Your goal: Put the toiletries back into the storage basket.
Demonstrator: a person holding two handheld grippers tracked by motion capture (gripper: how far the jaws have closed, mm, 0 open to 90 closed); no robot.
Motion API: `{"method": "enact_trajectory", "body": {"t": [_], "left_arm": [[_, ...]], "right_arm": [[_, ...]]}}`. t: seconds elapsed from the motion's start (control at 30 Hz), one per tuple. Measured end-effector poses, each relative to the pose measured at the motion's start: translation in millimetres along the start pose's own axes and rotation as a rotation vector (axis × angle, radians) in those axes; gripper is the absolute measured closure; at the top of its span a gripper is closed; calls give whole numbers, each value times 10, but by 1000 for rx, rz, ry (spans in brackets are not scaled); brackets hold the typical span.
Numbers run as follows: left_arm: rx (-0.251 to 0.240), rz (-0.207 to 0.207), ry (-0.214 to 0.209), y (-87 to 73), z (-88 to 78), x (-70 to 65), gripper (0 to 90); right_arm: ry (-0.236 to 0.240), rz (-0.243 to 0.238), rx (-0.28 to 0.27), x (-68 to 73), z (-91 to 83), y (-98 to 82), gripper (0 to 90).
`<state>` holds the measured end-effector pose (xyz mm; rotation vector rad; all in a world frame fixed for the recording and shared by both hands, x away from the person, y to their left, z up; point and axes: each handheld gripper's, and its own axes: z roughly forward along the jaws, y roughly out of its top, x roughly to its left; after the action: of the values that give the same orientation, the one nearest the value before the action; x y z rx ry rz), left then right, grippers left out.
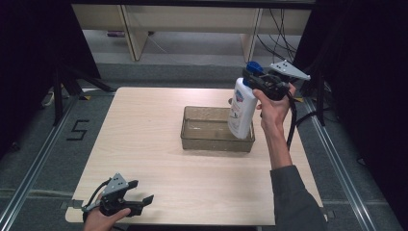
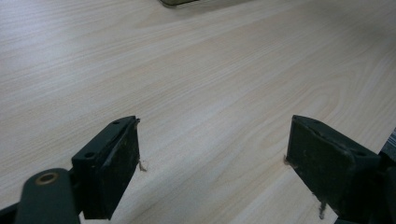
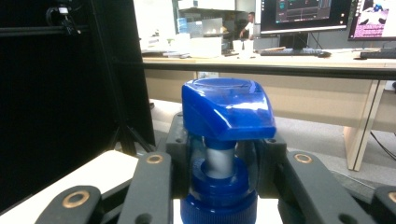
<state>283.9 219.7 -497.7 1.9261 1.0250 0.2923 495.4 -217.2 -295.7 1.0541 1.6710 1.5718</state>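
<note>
A white pump bottle [image 1: 242, 109] with a blue pump head [image 1: 253, 67] hangs over the right end of a clear rectangular tray [image 1: 216, 143], its base inside the tray's outline. My right gripper [image 1: 262, 82] is shut on the bottle's neck. In the right gripper view the blue pump head [image 3: 227, 108] rises between the black jaws, which clamp the blue collar [image 3: 218, 193] below it. My left gripper [image 1: 144, 203] rests low at the table's near left corner, open, with bare wood between its pads [image 2: 114, 170].
The light wooden table [image 1: 144, 139] has dark floor and rails around it. Black curtains stand at both sides. Desks with monitors [image 3: 303, 14] stand beyond the table's far edge.
</note>
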Motion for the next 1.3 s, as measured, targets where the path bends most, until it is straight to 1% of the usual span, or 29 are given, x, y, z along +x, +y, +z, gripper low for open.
{"method": "enact_trajectory", "body": {"t": [0.03,0.07,0.1,0.13,0.2,0.27,0.3,0.37,0.47,0.5,0.53,0.6,0.63,0.67,0.7,0.83,1.0,1.03,1.1,1.13,1.2,1.23,1.3], "left_arm": [[3,4,3,0,-3,4,166],[-3,-1,2,-3,0,3,166],[-5,-1,0,-4,2,4,166],[6,1,-2,0,-5,8,166],[-1,-1,3,-3,-1,3,166],[-3,-1,2,-3,0,2,166],[-3,-1,1,-2,0,3,166],[-7,-2,0,-5,5,6,166],[-8,-2,1,-4,3,7,166],[-8,2,-1,-3,3,9,166],[-9,-4,2,-3,5,7,166],[-10,-9,3,-2,9,3,166],[-8,-5,3,2,8,7,166],[-15,-11,2,2,14,4,166],[-12,-4,1,5,11,8,166],[-7,-4,1,7,1,4,166],[-7,-4,0,8,-1,2,166],[-8,-4,2,7,1,2,166],[-6,-4,1,8,1,2,166],[-7,-4,1,8,1,1,166],[-7,-4,1,8,1,2,166],[-7,-3,1,7,3,2,166],[-10,-5,0,7,7,-1,166]], "right_arm": [[-9,-9,-1,-11,10,-13,662],[-12,-12,-1,-19,16,-21,663],[-9,-1,1,-22,22,-36,662],[-14,-3,5,-29,26,-45,663],[-18,6,12,-59,37,-83,663],[-15,4,15,-66,43,-91,663],[-22,5,18,-66,44,-101,663],[-21,1,18,-71,49,-124,662],[-21,24,24,-77,38,-154,662],[-15,16,19,-93,42,-164,662],[-14,14,20,-97,39,-171,662],[-17,21,23,-99,35,-192,662],[-9,29,18,-100,38,-207,662],[-17,24,23,-104,38,-218,663],[-12,20,25,-113,45,-229,662],[-14,21,29,-120,47,-265,662],[-19,24,36,-151,53,-335,662],[-22,40,42,-146,47,-348,662],[-15,38,43,-160,53,-360,662],[-14,43,43,-166,54,-374,662],[-20,39,48,-184,50,-400,661],[-24,45,54,-181,43,-407,661],[-18,40,48,-192,48,-425,661]]}}
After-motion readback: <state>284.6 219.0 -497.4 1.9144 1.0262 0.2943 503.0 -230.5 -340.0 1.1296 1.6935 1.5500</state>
